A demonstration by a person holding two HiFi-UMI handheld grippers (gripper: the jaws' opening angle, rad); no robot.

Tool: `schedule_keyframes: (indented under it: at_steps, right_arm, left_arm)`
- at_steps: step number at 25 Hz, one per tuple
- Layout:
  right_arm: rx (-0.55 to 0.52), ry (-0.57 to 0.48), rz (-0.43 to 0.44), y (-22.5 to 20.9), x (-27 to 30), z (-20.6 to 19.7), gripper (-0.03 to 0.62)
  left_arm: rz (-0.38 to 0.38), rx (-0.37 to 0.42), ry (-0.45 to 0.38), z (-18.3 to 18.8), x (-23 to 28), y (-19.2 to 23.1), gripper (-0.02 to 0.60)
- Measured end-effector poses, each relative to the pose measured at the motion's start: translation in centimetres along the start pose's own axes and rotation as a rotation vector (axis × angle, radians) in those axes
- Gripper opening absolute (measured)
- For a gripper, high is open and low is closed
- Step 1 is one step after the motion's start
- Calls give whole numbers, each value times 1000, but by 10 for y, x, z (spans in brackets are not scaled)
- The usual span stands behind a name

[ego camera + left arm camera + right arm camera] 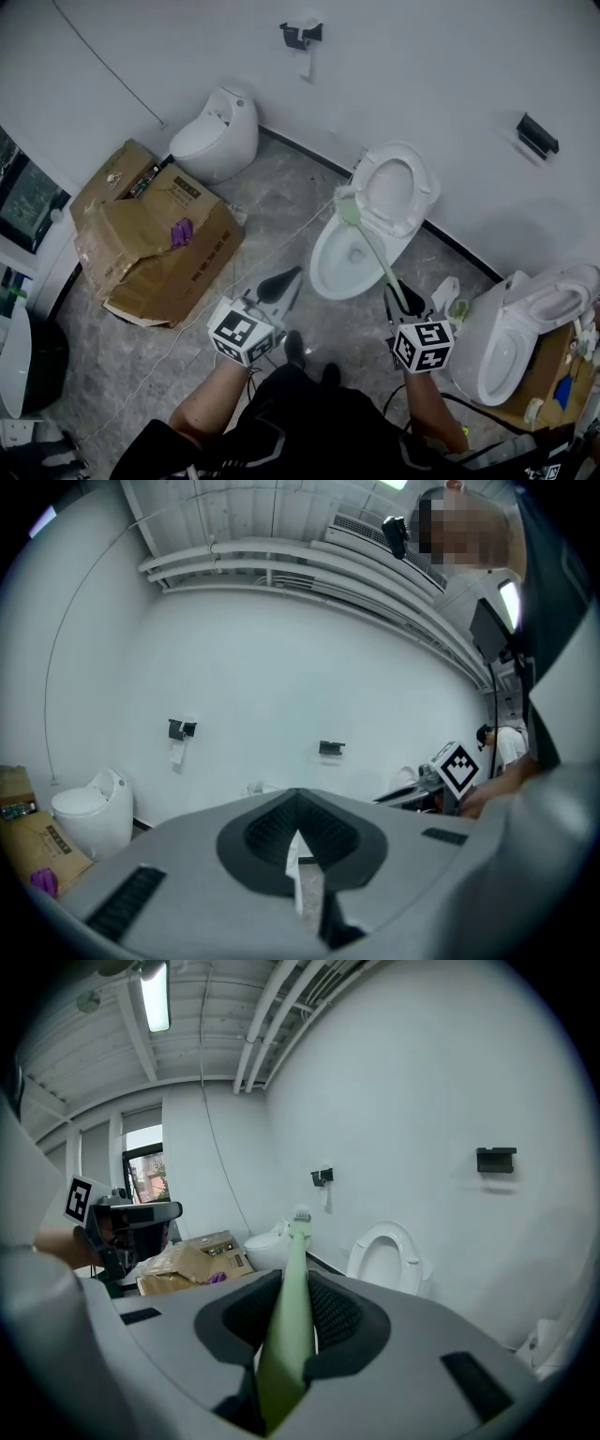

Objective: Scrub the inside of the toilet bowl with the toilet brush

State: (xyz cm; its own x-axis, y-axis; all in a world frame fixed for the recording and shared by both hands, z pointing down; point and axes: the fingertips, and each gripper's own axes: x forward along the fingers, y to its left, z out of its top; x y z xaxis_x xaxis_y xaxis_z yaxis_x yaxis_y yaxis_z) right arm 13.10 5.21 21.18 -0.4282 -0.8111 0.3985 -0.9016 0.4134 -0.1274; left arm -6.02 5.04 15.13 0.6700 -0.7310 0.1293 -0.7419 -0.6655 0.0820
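Grey stone floor (281,187), white wall. Head view: toilet bowl (339,262) open, toilet brush (371,248) slanting above it, head near the bowl's far rim, apparently not yet down inside, so scrubbing likely all left. Right tool (401,300) nearer than the bowl; left tool (281,284) left of the bowl.

Left gripper view: left tool (298,844) closed to a slit, empty; bowl unseen.

Right gripper view: right tool (292,1330) clamped on the brush's green handle; bowl's inside hidden below the raised seat (388,1228).
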Motion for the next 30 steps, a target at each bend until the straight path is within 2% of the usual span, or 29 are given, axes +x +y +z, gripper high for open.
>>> schedule_keyframes:
  at_steps: [10,15,19,25,30]
  right_arm:
    - [13,20,-40,-6,40,6,94]
    - [30,19,-68,-15,57,7,94]
    - [31,30,-93,-21,71,5,94]
    - [41,40,-128,-22,94,6,94]
    - [35,47,-155,-24,109,1,94]
  left_arm:
    - [-30,-12,21,-4,26,42,6]
    - [-12,0,25,-9,36,68,6]
    - [-64,-7,29,-15,49,79,6]
    - [-85,1,53,-28,62,105,6]
    - [-118,-36,50,-41,69,123,6]
